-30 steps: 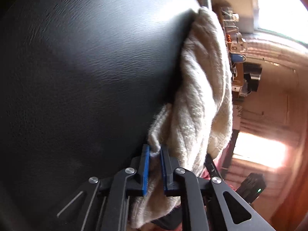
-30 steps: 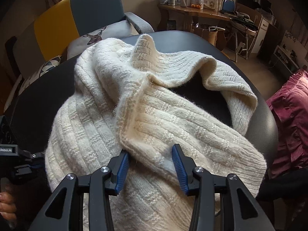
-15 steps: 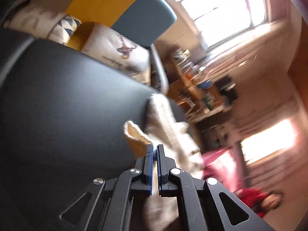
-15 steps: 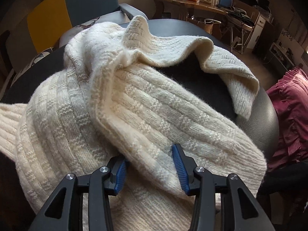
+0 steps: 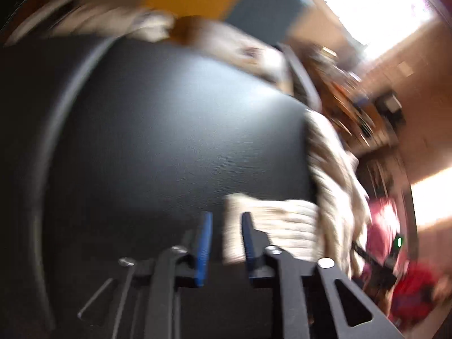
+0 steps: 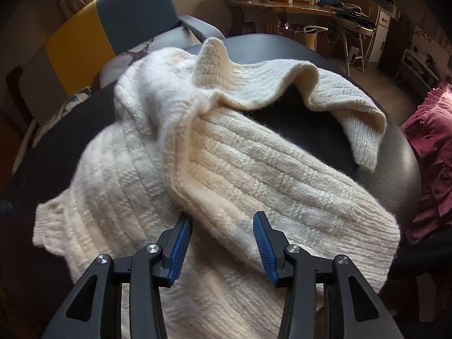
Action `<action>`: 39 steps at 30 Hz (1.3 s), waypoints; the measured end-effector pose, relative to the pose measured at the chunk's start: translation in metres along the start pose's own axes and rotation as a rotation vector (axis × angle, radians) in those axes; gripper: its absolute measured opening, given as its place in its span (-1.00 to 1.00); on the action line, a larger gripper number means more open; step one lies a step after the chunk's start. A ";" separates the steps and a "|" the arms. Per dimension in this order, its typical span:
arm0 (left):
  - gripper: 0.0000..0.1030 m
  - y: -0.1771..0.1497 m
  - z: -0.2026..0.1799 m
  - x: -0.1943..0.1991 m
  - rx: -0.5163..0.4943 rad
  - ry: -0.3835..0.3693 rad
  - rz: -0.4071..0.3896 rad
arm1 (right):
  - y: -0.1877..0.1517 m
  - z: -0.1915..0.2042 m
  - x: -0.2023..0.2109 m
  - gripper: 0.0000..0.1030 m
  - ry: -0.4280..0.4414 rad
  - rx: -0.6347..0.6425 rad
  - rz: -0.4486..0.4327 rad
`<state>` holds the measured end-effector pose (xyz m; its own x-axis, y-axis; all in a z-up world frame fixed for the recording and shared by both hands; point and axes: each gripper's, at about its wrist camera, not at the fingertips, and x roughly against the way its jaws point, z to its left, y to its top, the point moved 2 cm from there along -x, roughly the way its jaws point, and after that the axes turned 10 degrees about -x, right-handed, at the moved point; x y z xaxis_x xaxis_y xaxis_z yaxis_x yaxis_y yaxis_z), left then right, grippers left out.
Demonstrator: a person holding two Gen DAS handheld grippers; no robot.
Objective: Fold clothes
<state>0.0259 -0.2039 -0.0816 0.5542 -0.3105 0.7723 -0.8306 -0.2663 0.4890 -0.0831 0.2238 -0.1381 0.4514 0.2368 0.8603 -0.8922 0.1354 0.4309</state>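
Observation:
A cream knitted sweater lies crumpled on the round black table. One sleeve loops across the back right, and another cuff sticks out at the left. My right gripper stands open low over the sweater's near part, its blue pads astride a thick fold without squeezing it. The left wrist view is blurred. There the ribbed cuff lies on the table just past my left gripper. Its jaws are opening, and the cuff's end shows between the fingers, untouched by the pads.
A yellow and blue armchair with a printed cushion stands behind the table. At the back right a wooden desk is crowded with jars and boxes. Maroon ruffled fabric lies beyond the table's right edge.
My left gripper drew the sleeve cuff out to the left across the table, then its shut jaws parted and let it go. The right gripper stayed in place over the same fold.

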 end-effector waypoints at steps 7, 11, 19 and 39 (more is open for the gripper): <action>0.00 0.026 -0.117 -0.099 -0.527 -0.008 0.081 | 0.040 0.058 0.007 -0.12 0.206 0.117 0.030; 0.01 0.030 -0.129 -0.152 -0.585 -0.044 0.186 | 0.066 0.093 -0.022 -0.12 0.206 0.203 0.087; -0.08 0.009 -0.137 -0.173 -0.681 0.017 0.163 | 0.080 0.113 -0.087 -0.66 -0.007 0.307 0.127; -0.74 -0.027 0.007 0.000 -0.088 0.056 -0.030 | 0.060 0.050 -0.089 -0.59 -0.016 0.063 0.139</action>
<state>0.0486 -0.2025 -0.0979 0.5772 -0.2511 0.7771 -0.8165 -0.1925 0.5443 -0.1774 0.1623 -0.1750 0.3238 0.2341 0.9167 -0.9454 0.0418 0.3232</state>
